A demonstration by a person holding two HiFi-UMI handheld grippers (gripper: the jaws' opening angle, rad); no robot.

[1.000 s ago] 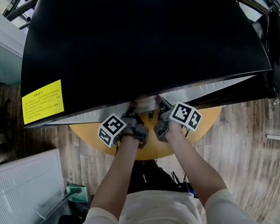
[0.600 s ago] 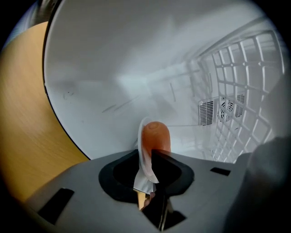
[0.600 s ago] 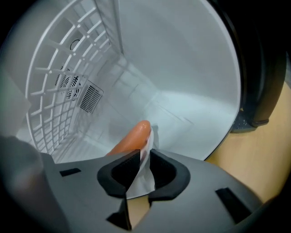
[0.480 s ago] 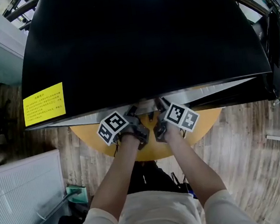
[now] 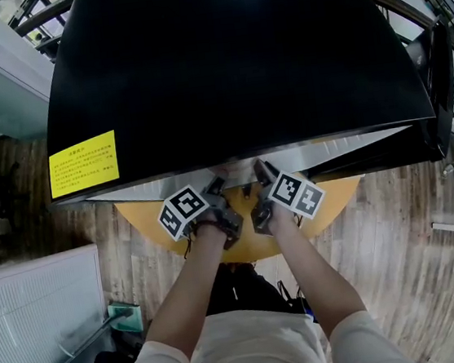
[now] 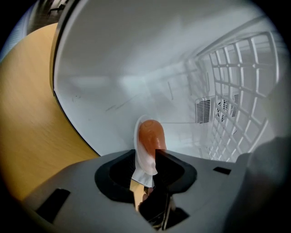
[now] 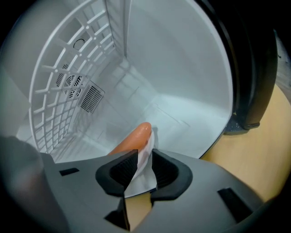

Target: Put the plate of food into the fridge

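A white plate carrying an orange-brown sausage sits at the mouth of the black fridge, over its white floor. My left gripper has just been opening, and the plate's rim still lies between its parted jaws. My right gripper is shut on the opposite rim of the plate, with the sausage just beyond it. In the head view both grippers, left and right, reach side by side under the fridge's front edge.
The fridge stands on a round yellow table. Inside it, a white wire shelf and vent grilles line the back, and the open door's dark edge is at the right. A yellow label marks the fridge top.
Both hands have stayed at the fridge mouth. The right gripper's marker cube has rolled a little, and the left one has shifted slightly.
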